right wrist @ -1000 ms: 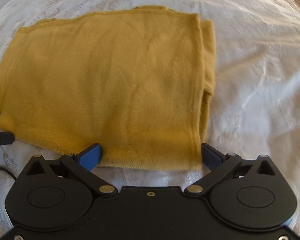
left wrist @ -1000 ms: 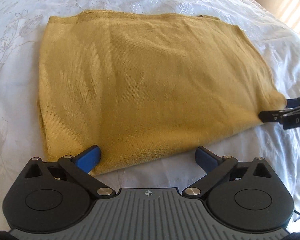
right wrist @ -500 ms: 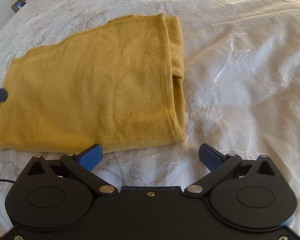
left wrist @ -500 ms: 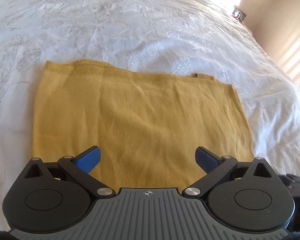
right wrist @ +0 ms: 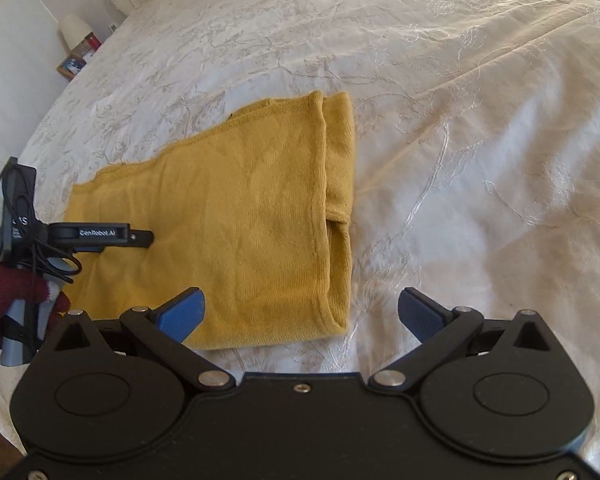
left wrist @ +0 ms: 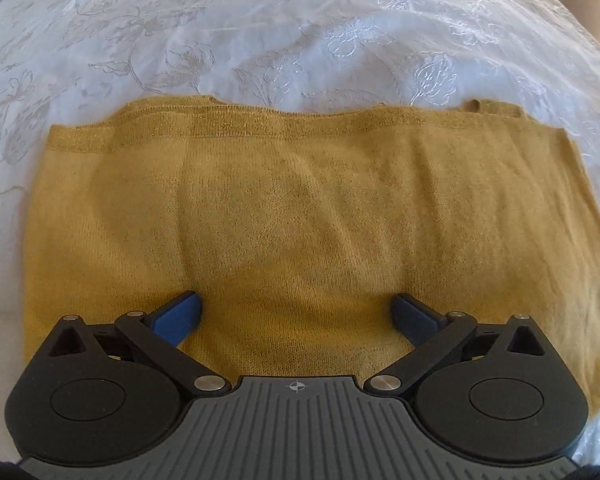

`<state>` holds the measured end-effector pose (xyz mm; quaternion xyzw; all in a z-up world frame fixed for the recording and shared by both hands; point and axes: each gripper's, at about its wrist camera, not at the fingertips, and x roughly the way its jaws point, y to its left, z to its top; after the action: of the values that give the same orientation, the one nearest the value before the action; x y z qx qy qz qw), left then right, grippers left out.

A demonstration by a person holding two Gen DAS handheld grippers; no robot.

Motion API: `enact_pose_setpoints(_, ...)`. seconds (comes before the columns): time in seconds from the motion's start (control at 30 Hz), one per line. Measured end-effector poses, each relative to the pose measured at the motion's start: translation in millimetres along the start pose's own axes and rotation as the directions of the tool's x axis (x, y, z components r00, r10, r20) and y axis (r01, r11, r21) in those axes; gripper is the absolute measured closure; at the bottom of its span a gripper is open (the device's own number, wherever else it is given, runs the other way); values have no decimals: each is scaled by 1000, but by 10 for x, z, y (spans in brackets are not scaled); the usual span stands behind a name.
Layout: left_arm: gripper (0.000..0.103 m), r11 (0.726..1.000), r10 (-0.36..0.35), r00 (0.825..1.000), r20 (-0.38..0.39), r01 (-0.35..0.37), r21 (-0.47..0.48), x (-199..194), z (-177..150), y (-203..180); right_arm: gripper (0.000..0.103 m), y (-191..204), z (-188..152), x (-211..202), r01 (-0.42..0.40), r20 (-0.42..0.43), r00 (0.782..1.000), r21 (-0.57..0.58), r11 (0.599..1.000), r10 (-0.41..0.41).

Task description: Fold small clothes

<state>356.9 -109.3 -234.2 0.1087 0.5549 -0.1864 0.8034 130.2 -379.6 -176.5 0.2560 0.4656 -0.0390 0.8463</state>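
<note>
A mustard-yellow knit garment (left wrist: 300,220) lies folded flat on the white bedspread; it also shows in the right wrist view (right wrist: 228,220), with its folded layers along the right edge. My left gripper (left wrist: 296,316) is open and empty, hovering over the garment's near part. It also appears from the side in the right wrist view (right wrist: 140,236), over the garment's left end. My right gripper (right wrist: 300,312) is open and empty, above the garment's near right corner, one finger over cloth, the other over the bedspread.
The white embroidered bedspread (left wrist: 300,40) spreads all around the garment (right wrist: 480,160). A nightstand with a small lamp (right wrist: 74,30) and a picture frame (right wrist: 71,66) stands beyond the bed's far left. A red-gloved hand (right wrist: 4,304) holds the left gripper.
Both grippers have pulled back and risen from the garment's near edge. The left one has moved over the cloth; the right one has swung right, so the left gripper is now in its view.
</note>
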Motion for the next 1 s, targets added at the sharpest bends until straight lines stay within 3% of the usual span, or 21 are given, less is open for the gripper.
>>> enact_pose_setpoints(0.27,0,1000,9,999,-36,-9,-22,-167,46,7,1,-272,396,368,-139,-56,989,-3,990,138)
enact_pose_setpoints(0.5,0,993,19,1000,-5,-20,-117,-694,-425,-109,1,-506,576,668,-233,-87,967,88,969,240)
enact_pose_setpoints(0.83,0,957,14,999,-45,-27,-287,-1044,-1073,-272,0,-578,665,983,-399,-114,901,163,902,419)
enact_pose_setpoints(1.0,0,962,30,998,-58,-45,-271,-1098,-1151,-267,0,-599,648,1026,-412,-94,895,198,889,436)
